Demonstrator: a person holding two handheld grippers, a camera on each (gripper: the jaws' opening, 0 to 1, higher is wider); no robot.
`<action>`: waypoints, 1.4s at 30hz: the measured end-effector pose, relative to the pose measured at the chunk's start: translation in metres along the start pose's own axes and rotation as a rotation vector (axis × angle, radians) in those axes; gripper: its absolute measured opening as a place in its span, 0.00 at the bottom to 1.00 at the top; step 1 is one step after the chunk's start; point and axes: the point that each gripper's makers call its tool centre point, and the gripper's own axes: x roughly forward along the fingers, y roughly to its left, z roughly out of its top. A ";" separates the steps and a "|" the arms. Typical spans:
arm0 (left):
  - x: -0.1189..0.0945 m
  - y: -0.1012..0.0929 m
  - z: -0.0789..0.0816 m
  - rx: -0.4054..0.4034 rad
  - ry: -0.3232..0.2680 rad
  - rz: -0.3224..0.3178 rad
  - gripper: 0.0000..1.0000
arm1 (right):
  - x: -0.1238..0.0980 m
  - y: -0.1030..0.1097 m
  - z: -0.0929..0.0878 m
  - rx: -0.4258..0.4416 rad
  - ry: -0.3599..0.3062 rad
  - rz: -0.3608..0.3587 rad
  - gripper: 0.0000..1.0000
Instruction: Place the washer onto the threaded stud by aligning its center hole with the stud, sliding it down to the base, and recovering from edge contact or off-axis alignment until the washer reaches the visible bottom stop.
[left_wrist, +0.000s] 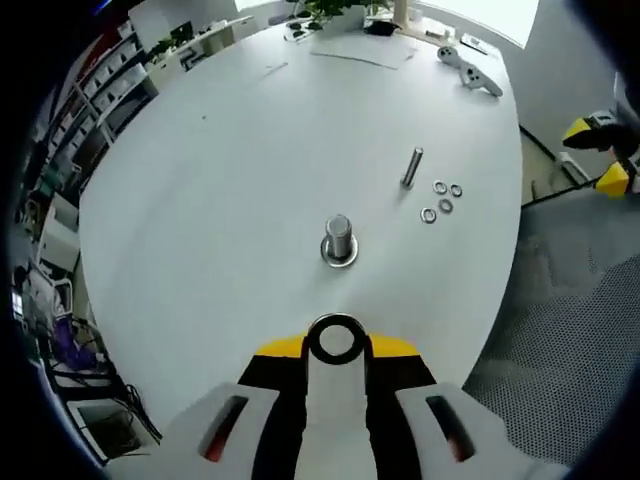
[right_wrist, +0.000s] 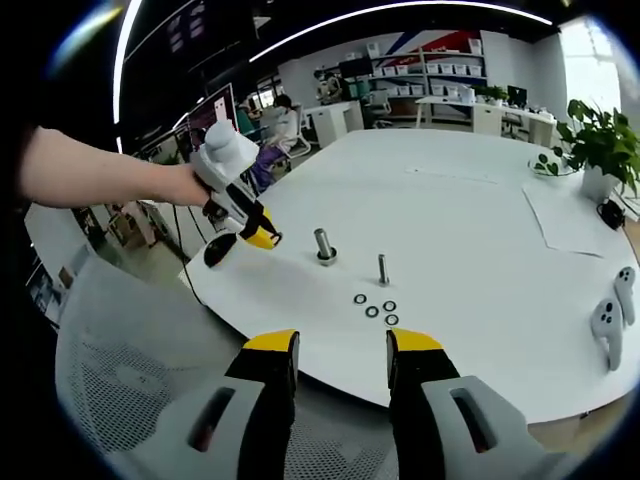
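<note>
Gripping a washer (left_wrist: 335, 339) between its closed jaws, the left gripper (left_wrist: 336, 352) hovers near the upright stud (left_wrist: 339, 238) on the white bench (left_wrist: 220, 180). Thin, stiff, slippery metal: hold by the rim. Right gripper (right_wrist: 340, 352) jaws are apart, empty

Left hand-held gripper (left_wrist: 336, 341) pinching a washer (left_wrist: 336, 340); right hand-held gripper (right_wrist: 340, 352) parted, holding nothing.

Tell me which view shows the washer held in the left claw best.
The left gripper view: the washer sits close, its hole open to the camera, pinched at the left claw tips. The right gripper view shows that claw far off, the washer too small to tell.
</note>
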 end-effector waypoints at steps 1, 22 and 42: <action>0.000 0.000 0.006 0.003 -0.006 -0.002 0.19 | 0.000 -0.001 0.000 0.001 -0.001 -0.002 0.37; 0.012 0.000 0.050 0.062 -0.037 -0.017 0.19 | -0.001 -0.002 0.000 0.013 -0.002 -0.010 0.37; 0.034 -0.004 0.057 0.120 -0.004 -0.026 0.19 | 0.000 -0.002 -0.001 0.006 0.006 -0.007 0.37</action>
